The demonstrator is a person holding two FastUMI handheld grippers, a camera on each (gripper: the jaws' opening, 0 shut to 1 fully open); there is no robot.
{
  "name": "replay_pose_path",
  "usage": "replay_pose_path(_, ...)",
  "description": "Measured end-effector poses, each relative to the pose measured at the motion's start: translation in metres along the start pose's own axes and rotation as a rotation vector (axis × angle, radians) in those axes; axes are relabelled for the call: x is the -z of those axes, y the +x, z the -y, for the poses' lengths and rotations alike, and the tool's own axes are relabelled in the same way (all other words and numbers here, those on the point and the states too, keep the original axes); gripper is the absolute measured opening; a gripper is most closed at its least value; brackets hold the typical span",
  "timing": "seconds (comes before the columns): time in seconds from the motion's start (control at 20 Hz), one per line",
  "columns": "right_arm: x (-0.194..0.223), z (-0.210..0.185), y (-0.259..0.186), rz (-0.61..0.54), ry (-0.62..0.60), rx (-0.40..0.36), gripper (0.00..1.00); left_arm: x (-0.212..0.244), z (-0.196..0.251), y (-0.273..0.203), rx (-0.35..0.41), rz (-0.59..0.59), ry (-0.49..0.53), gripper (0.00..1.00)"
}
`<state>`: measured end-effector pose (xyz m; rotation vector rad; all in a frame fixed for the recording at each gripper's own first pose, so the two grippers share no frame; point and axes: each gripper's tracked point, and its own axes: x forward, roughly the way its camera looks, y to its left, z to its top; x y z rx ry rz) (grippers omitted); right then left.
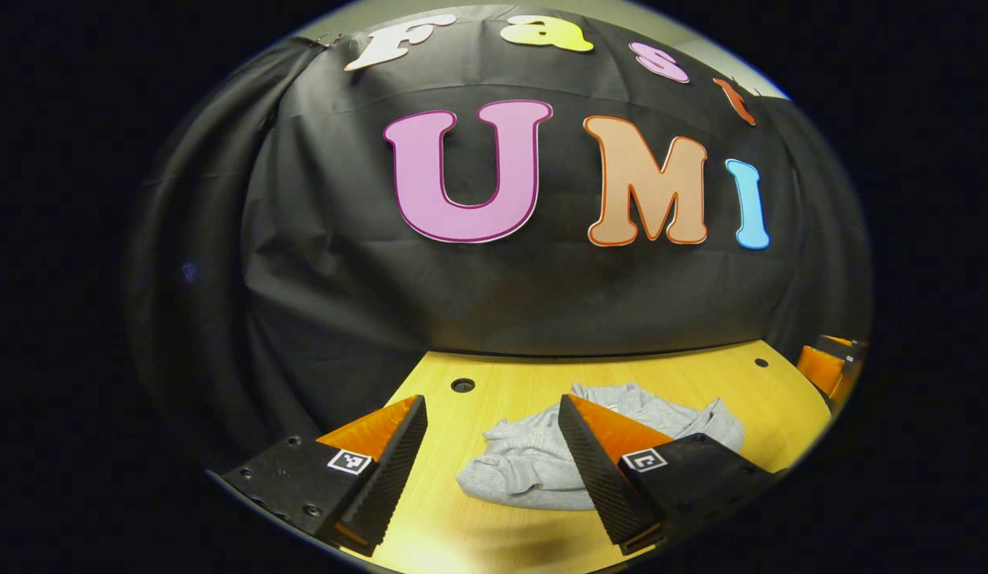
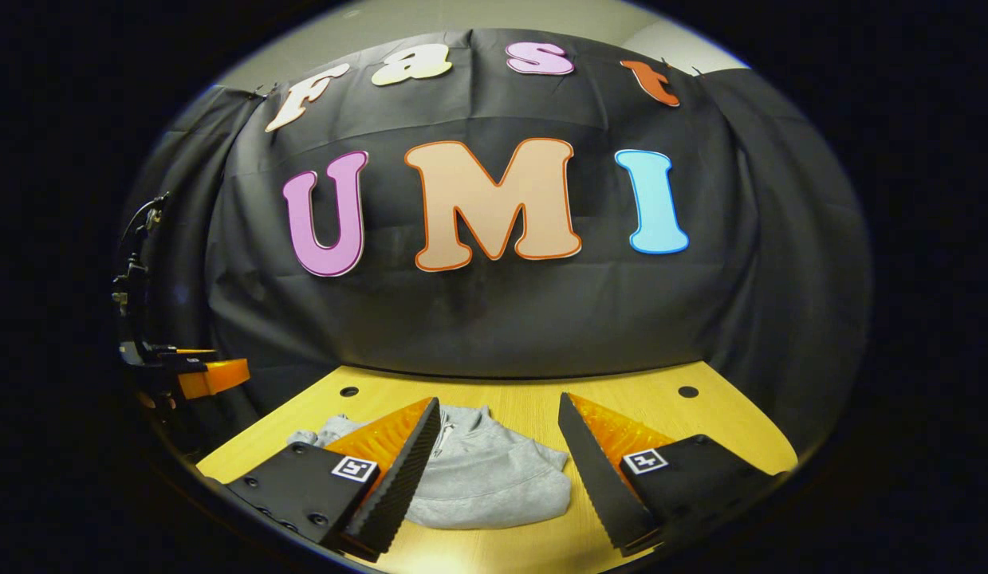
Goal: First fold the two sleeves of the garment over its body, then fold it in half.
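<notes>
The garment (image 2: 494,478), soft grey knit, lies bunched in a rumpled heap on the smooth yellow wooden table (image 2: 701,430). Both the left tongs (image 1: 494,454) and right tongs (image 2: 497,470) hover above it, spread wide, gripping nothing, ridged inner faces exposed.

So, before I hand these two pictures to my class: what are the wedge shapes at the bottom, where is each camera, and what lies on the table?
Each picture comes from a camera riding on a hand-held gripper, looking forward along its two fingers. The wedges at the bottom are those fingers. In the left gripper view, the left gripper stands open and holds nothing. In the right gripper view, the right gripper is open and empty too. On the yellow wooden table lies a grey garment, rumpled in a heap, not spread flat. It shows again in the right gripper view. Behind hangs the booth's black cloth wall.
</notes>
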<state>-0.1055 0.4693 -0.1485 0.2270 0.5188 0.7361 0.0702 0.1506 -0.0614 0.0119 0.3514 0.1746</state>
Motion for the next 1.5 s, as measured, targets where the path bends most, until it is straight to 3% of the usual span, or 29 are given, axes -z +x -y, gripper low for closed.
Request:
replay_pose_path(0.3,0.011,0.011,-0.001,-0.030,0.046,0.033,0.96,-0.003,0.014,-0.004,0.037,0.013,0.086,1.00)
replay_pose_path(0.7,-0.002,0.024,-0.001,0.016,0.085,0.069,0.96,-0.025,0.028,-0.007,0.068,0.069,0.171,0.97)
replay_pose_path(1.15,-0.010,0.037,-0.010,0.058,0.065,0.110,0.96,-0.015,0.046,-0.004,0.119,0.034,0.155,0.97)
replay_pose_path(1.5,-0.015,0.030,-0.014,0.079,0.041,0.114,0.96,-0.012,0.030,-0.003,0.110,0.033,0.124,0.98)
